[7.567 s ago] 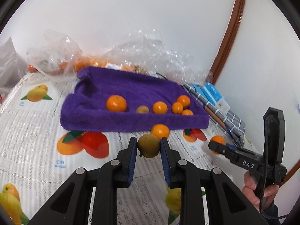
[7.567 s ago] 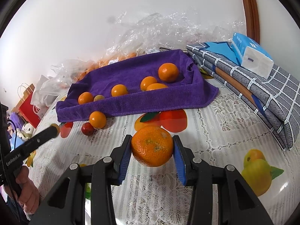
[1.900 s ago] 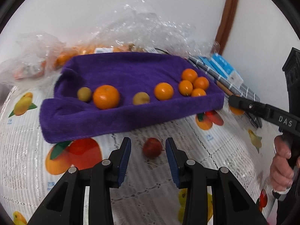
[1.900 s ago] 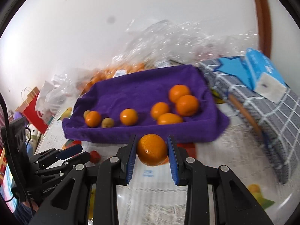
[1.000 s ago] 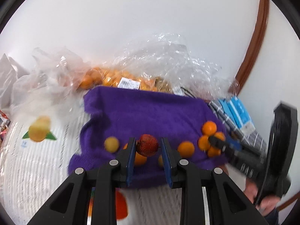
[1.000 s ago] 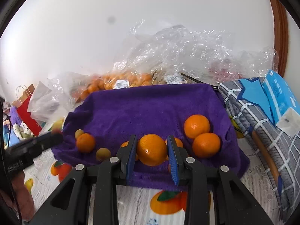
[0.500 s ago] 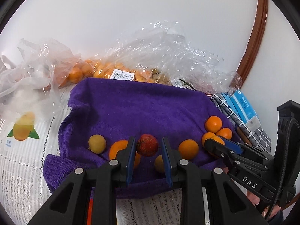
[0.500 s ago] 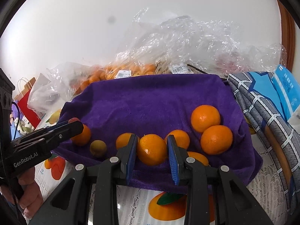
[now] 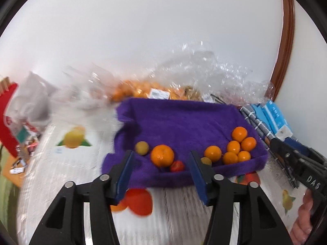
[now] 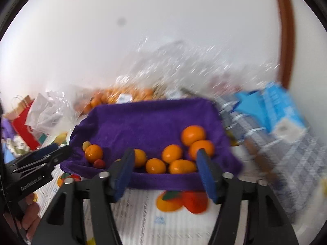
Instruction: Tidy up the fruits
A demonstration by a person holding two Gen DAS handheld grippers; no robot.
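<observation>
Fruits lie together on the soft purple towel (image 9: 184, 122) that is folded like a shallow tray on the table with the white lace fruit-print cover (image 9: 67, 163). In the left view I see the small red fruit (image 9: 177, 165) near the front fold, touching the big round orange (image 9: 162, 155), with a small yellow-green fruit (image 9: 142, 147) just beside. At the right end is a cluster of small orange mandarins (image 9: 238, 147).

My left gripper (image 9: 161, 168) is opening and nothing is between its blue pads; the red fruit rests on the towel beyond them. My right gripper (image 10: 164, 168) is opening too and is empty; the mandarins (image 10: 169, 159) lie on the towel past its fingers.

My worries, as a judgement only: these fruits are round and the towel is soft, so a freshly released one may roll forward over the low front fold (image 10: 163, 178) and down to the table. Both views are blurred, so my hands move quickly, and a finger may catch the fold and pull the towel, which would disturb all the rows. The two grippers are also near each other over the same towel and could knock together.
</observation>
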